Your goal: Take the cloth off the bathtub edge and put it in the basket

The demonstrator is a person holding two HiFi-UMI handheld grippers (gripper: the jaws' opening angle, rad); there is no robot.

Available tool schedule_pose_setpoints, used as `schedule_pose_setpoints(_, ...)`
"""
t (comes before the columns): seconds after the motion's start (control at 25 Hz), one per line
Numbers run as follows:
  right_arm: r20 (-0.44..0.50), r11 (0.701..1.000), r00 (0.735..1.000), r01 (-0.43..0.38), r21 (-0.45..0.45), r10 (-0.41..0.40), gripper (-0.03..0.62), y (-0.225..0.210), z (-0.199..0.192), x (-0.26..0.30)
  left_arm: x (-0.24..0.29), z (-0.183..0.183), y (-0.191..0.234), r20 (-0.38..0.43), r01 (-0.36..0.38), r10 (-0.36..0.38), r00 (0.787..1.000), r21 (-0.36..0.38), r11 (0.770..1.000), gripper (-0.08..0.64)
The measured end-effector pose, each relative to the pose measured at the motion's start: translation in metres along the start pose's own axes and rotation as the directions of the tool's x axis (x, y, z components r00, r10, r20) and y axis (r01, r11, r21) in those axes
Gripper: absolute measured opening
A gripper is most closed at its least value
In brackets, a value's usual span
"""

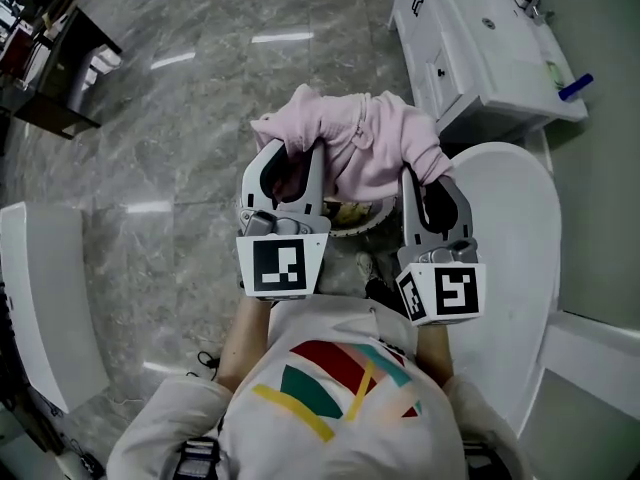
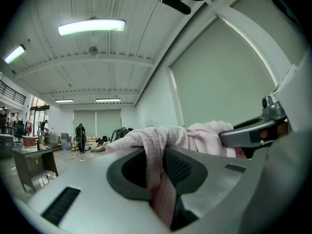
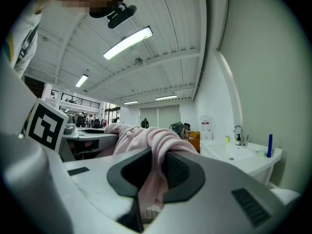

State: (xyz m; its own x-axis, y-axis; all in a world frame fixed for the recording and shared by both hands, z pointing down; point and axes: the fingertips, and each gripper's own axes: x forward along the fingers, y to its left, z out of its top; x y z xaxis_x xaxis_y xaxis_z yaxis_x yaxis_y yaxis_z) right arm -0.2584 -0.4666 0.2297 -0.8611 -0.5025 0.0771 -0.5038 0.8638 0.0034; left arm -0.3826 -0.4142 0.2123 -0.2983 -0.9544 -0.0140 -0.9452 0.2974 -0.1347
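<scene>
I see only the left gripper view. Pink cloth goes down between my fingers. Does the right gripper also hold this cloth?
Observer: Yes. In the right gripper view the pink cloth is pinched between the fingers of the right gripper.
Operator: Where is the basket?
Observer: The head view shows a round container, likely the basket, just beneath the hanging cloth, between the left gripper and the right one.
Operator: And the bathtub?
Observer: The white bathtub lies on the right gripper's side, and the cloth does not touch it.
</scene>
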Motion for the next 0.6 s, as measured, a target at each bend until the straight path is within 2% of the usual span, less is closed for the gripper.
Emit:
schedule_pose_setpoints(0.28, -0.029, 1.000, 0.999, -0.017, -0.009, 0.017, 0.069, -0.015, -0.007, 0.011, 0.016, -0.011, -0.006, -0.026, -0.024, 0.024, 0.999, 0.015, 1.000, 0.086)
schedule_pose_setpoints(0.44, -0.054, 1.000, 0.999, -0.005, -0.015, 0.004, 0.069, -0.021, -0.015, 0.018, 0.027, -0.022, -0.007, -0.058, -0.004, 0.005, 0.998, 0.013, 1.000, 0.086)
schedule_pose_setpoints(0.6, -0.107, 1.000, 0.994, 0.017, 0.011, -0.016, 0.069, -0.026, -0.037, 0.029, 0.038, -0.043, -0.007, -0.089, 0.017, -0.013, 0.996, 0.043, 0.999, 0.086)
